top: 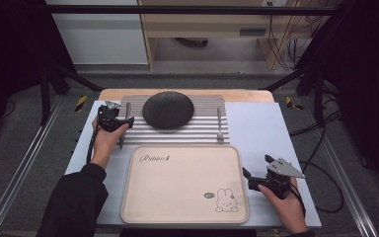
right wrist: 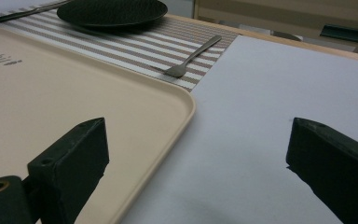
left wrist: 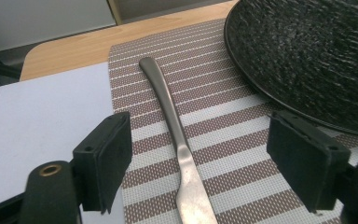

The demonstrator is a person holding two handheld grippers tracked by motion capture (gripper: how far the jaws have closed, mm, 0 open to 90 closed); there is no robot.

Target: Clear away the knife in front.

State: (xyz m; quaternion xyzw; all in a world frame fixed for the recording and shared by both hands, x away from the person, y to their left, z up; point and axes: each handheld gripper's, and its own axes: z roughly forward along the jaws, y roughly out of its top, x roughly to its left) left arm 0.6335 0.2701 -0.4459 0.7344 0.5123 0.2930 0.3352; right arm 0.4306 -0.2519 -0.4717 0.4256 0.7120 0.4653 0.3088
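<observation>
Left hand-held gripper [left wrist: 200, 158] spread astride the flat steel knife [left wrist: 179, 149], pads clear; thin handle may slip against the striped woven placemat [left wrist: 242, 140].

Both hand-held grippers, left [top: 121, 120] and right [top: 256, 173], gape open.

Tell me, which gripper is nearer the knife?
Left. The left gripper hangs right over the knife, jaws open either side; the right gripper waits beyond the tray's far corner.

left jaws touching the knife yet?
No. In the left gripper view the knife lies on the striped mat between the open pads, clear gaps on both sides.
</observation>
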